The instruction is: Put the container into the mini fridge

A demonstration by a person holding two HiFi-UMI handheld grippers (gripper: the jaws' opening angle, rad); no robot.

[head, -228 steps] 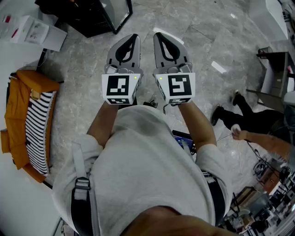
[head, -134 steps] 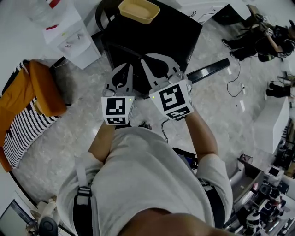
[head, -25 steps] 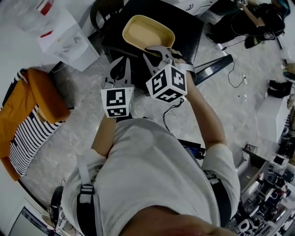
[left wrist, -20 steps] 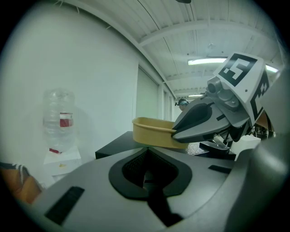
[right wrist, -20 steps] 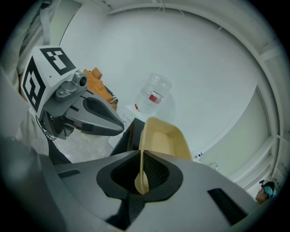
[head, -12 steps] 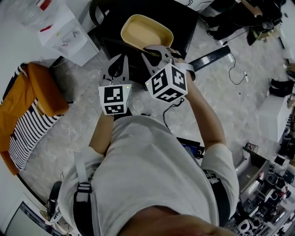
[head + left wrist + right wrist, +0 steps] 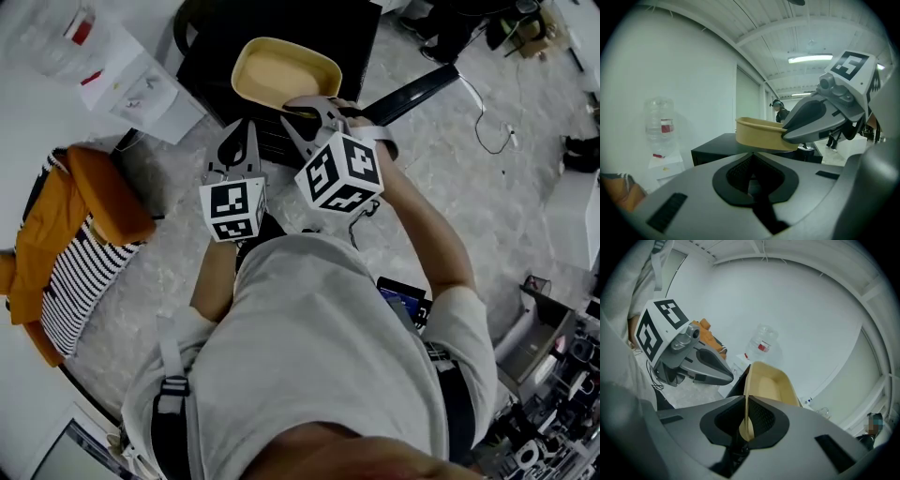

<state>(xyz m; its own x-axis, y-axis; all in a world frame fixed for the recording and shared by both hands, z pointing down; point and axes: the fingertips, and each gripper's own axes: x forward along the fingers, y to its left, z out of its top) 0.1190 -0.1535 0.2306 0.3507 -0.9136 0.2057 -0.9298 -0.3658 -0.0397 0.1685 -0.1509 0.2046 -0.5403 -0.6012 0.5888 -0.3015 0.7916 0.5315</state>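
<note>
At upper centre of the head view, the tan container (image 7: 286, 73) hangs over the black mini fridge (image 7: 361, 37), right gripper (image 7: 302, 108) clenched on its near rim, left gripper (image 7: 239, 131) closed and empty; one-rim pinch, so carry it level and slowly.

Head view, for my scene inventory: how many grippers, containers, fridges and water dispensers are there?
Grey two-jaw grippers: 2 (left gripper, right gripper)
Tan oval plastic container: 1
Black mini fridge: 1
White water dispenser: 1
Total: 5
</note>
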